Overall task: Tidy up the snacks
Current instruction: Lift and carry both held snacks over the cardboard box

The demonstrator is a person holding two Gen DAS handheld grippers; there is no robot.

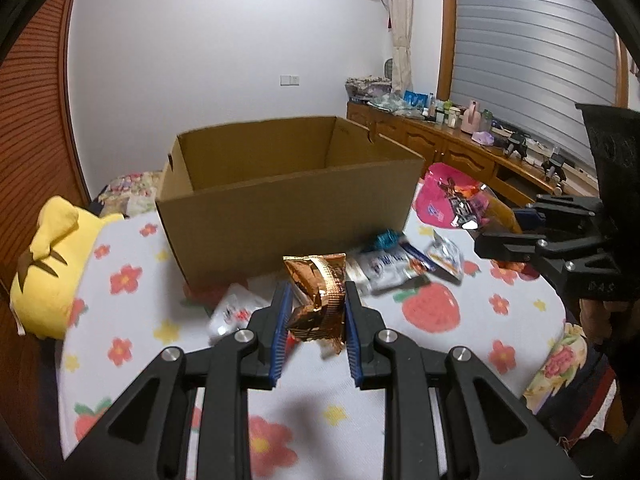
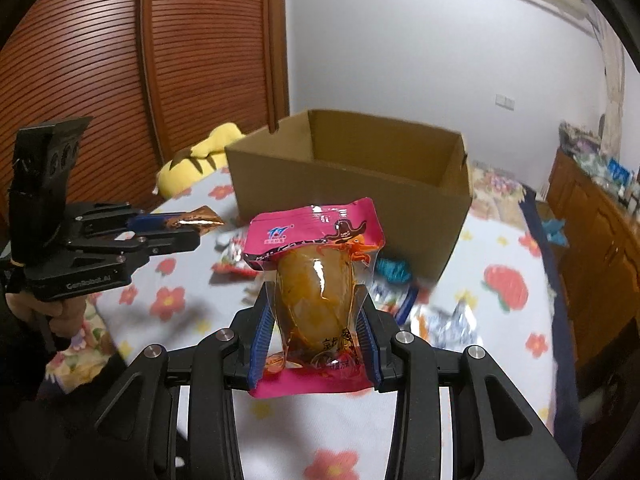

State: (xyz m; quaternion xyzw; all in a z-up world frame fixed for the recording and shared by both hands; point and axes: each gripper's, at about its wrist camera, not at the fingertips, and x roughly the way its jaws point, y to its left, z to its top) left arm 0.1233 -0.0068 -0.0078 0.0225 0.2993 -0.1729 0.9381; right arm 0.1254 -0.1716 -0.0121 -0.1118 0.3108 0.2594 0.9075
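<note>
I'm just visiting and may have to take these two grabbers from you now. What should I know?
Left gripper: shut on a copper foil packet, held above the table.
Right gripper: shut on a pink snack pouch, also lifted.
Cardboard box: open, just behind both; its inside is hidden.
Left: drop both in, then gather the silver packets and teal-wrapped snack lying on the floral tablecloth.
</note>
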